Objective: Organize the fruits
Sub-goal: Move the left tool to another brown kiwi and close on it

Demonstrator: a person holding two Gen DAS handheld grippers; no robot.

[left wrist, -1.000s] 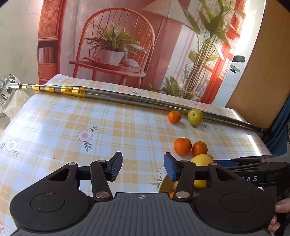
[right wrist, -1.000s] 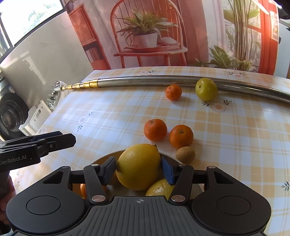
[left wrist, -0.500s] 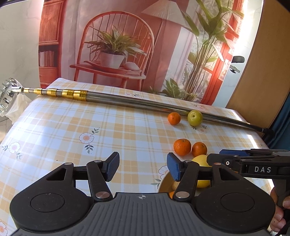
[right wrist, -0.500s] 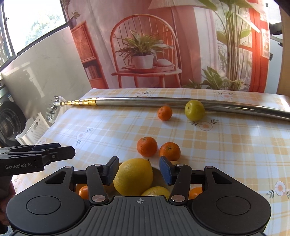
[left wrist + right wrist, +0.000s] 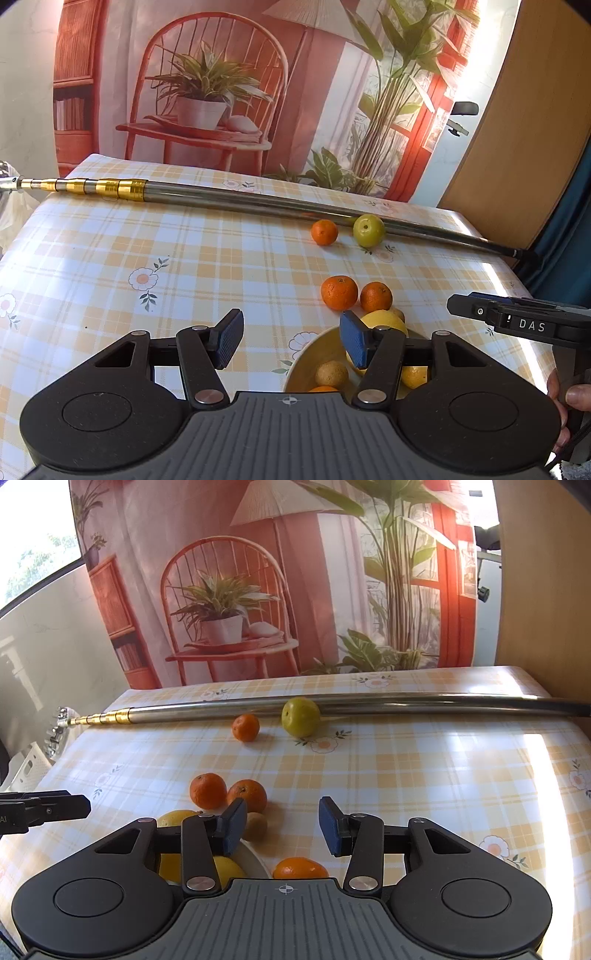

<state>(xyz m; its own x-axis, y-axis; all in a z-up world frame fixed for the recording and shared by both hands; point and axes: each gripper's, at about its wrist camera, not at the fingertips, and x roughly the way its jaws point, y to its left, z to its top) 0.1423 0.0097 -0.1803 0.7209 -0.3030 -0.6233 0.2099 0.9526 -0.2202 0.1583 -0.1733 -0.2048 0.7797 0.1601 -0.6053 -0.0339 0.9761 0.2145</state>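
Tangerines (image 5: 208, 790) lying loose on the checked tablecloth (image 5: 406, 775) just beyond the fruit bowl (image 5: 306, 354) look light, round, prone to rolling, so pinch one gently across its middle, both right gripper (image 5: 280, 827) and left gripper (image 5: 291, 339) gaping apart, empty.

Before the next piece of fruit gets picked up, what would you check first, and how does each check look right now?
1. Right gripper open and holding nothing: ok.
2. Left gripper open and holding nothing: ok.
3. Big lemon resting in the bowl: ok.
4. Loose fruit left on the table: two oranges, a brown kiwi, a green apple: not ok.
5. Room left in the bowl: cannot tell.
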